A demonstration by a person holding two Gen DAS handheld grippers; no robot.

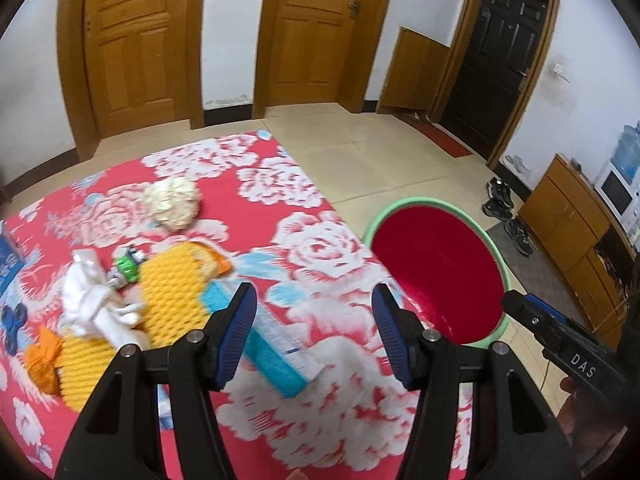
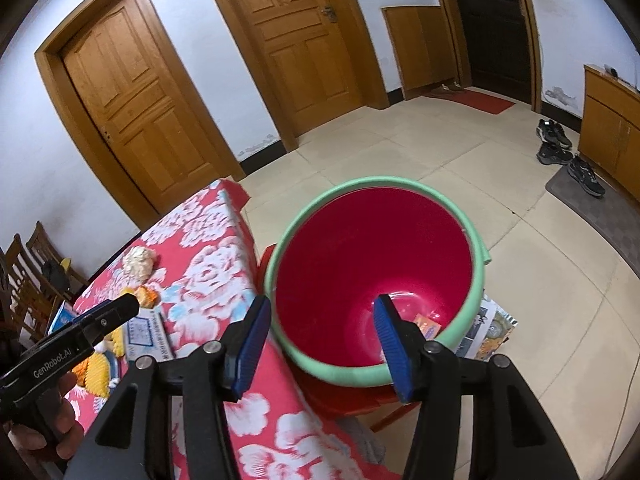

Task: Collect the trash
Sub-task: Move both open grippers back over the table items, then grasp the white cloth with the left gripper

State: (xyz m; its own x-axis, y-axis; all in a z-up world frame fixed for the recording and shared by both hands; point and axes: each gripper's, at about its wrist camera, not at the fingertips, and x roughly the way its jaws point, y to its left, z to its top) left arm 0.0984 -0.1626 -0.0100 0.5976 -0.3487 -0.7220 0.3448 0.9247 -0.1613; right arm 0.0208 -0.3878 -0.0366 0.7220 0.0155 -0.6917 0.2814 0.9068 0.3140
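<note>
The left gripper (image 1: 314, 338) is hovering empty, fingers spread, over the tabletop (image 1: 320, 248); the teal box (image 1: 276, 356) is lying just below-left, slanting. The right gripper (image 2: 320, 346), also parted and empty, is hanging over the bucket (image 2: 344, 248).

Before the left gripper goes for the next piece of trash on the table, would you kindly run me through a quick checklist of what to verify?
1. Left gripper empty and open: ok, nothing between the blue pads.
2. Right gripper empty: ok, jaws apart over the red bucket, nothing held.
3. Bucket within reach beside the table: ok, its green rim sits at the table edge.
4. Bucket has room: ok, only one small orange packet shows at the bottom.
5. Trash left on the table: not ok, the crumpled white tissue and the cream paper wad remain.
6. Tissue free to lift: cannot tell, it lies across the yellow pad.
</note>
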